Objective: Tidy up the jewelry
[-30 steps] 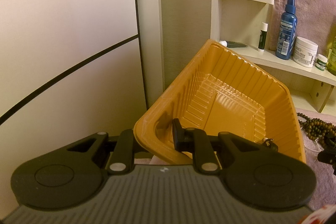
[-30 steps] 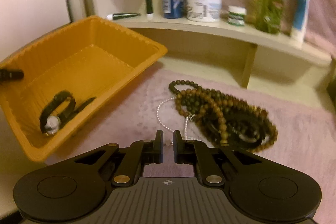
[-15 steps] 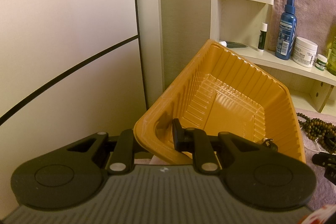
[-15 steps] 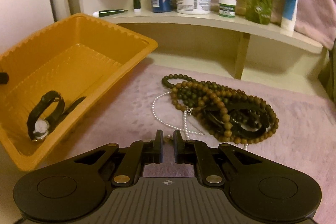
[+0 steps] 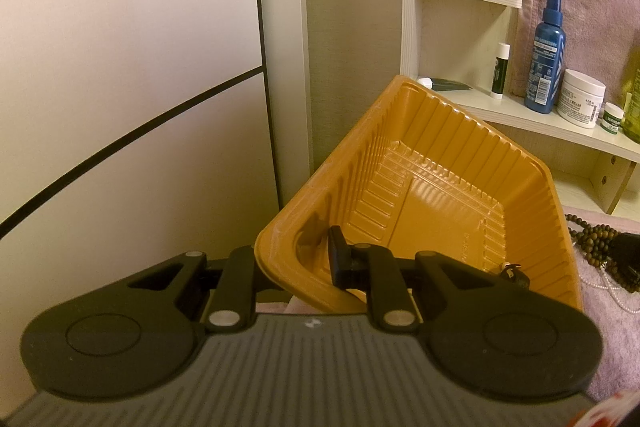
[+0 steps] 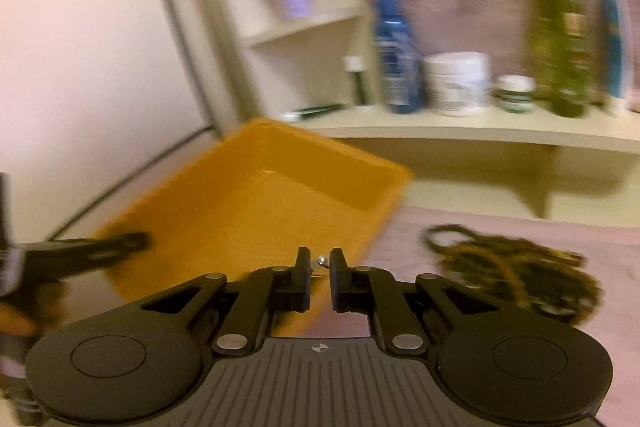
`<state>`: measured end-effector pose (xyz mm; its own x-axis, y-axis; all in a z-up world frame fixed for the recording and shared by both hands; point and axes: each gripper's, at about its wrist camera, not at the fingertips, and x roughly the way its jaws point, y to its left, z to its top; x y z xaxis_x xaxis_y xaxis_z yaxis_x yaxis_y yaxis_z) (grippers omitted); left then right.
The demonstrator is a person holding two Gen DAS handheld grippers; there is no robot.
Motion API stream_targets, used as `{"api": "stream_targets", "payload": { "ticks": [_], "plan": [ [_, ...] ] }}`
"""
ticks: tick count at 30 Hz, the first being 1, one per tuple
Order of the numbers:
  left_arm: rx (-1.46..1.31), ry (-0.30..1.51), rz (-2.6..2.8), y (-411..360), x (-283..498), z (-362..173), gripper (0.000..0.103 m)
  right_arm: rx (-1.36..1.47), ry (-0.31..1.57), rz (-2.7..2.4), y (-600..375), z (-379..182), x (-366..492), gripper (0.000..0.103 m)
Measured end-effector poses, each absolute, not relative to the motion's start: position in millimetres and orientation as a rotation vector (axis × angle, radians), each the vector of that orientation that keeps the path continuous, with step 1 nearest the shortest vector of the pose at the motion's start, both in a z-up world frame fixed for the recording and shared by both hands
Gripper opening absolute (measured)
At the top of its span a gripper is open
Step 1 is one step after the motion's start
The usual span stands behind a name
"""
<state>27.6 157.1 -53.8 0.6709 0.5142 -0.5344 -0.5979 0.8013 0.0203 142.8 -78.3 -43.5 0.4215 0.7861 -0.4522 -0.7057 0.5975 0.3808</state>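
My left gripper [image 5: 298,261] is shut on the near corner rim of the orange plastic tray [image 5: 436,195] and holds it tilted. A dark watch [image 5: 514,273] lies low inside the tray. My right gripper [image 6: 320,265] is nearly shut on a small silver jewelry piece [image 6: 321,261], lifted beside the tray [image 6: 260,211]. Brown bead necklaces [image 6: 516,263] lie piled on the pink cloth to the right; they also show in the left wrist view [image 5: 596,239]. The right wrist view is blurred.
A cream shelf [image 5: 532,123] behind holds a blue spray bottle [image 5: 546,67], a white cream jar [image 5: 580,99], a lip balm [image 5: 498,69] and a green bottle [image 6: 558,47]. A white wall panel [image 5: 120,67] is at the left.
My right gripper has lifted from the cloth and swung left toward the tray, now with a small silver piece between its fingers. The left gripper and tray have stayed still.
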Motion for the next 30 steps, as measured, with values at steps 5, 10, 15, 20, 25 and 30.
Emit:
{"api": "stream_targets", "payload": {
  "ticks": [5, 10, 15, 20, 25, 30],
  "plan": [
    [-0.162, 0.55, 0.63, 157.2, 27.6, -53.9, 0.016, 0.063, 0.672, 1.042, -54.7, -44.8, 131.7, 0.009],
    [-0.162, 0.55, 0.63, 157.2, 27.6, -53.9, 0.016, -0.041, 0.708, 1.097, -34.8, -54.5, 119.1, 0.01],
    [-0.162, 0.549, 0.628, 158.0, 27.6, -54.2, 0.016, -0.079, 0.74, 1.108, -28.9, -62.3, 117.2, 0.01],
    [-0.161, 0.548, 0.627, 157.5, 28.0, -54.2, 0.016, -0.052, 0.737, 1.115, -35.0, -62.6, 118.1, 0.045],
    [-0.159, 0.55, 0.628, 157.6, 28.1, -54.1, 0.016, 0.015, 0.682, 1.099, -49.4, -52.8, 117.9, 0.048],
    [-0.158, 0.549, 0.629, 157.7, 28.2, -54.3, 0.016, 0.114, 0.675, 0.989, -90.9, -50.2, 136.4, 0.048]
  ]
}}
